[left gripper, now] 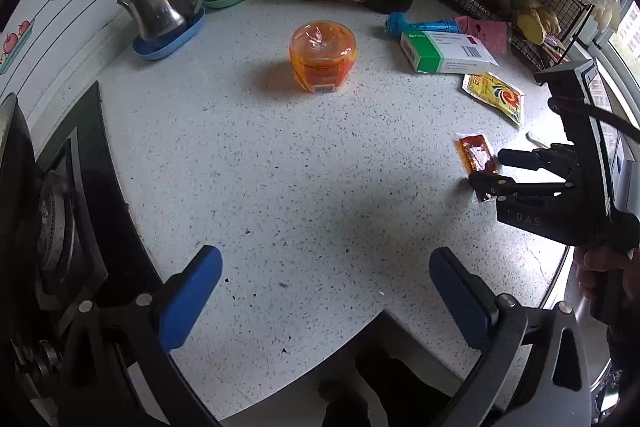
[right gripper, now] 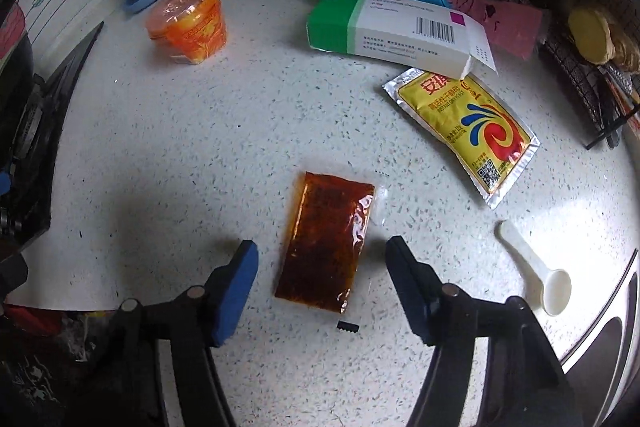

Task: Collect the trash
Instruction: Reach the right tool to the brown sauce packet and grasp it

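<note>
On the speckled countertop [right gripper: 200,155], between my right gripper's [right gripper: 322,267] blue pads, a small sauce sachet [right gripper: 326,241] is lying flat, its lower half reaching down into the gap. The jaws are standing partly open, one pad off each long side of the packet, and neither is touching it yet as far as I can see. I am judging the sachet to be light, soft and squashy, filled with oily red-brown paste under a glossy film, so it is likely slippery and could burst or ooze if squeezed hard. Taking it across its narrow width, near the middle of the filled body or by the clear sealed edge on its right side, is looking like the safest hold, since the film is lying so flat against the stone that the pads will need to press right down to the surface.

I am holding my left gripper [left gripper: 326,301] wide open over bare counter, with nothing between its pads. Other litter is waiting farther back: a yellow packet [right gripper: 466,131], a green-and-white carton [right gripper: 396,27], an orange cup [right gripper: 188,23] and a white plastic scoop [right gripper: 534,263] off to the right.
</note>
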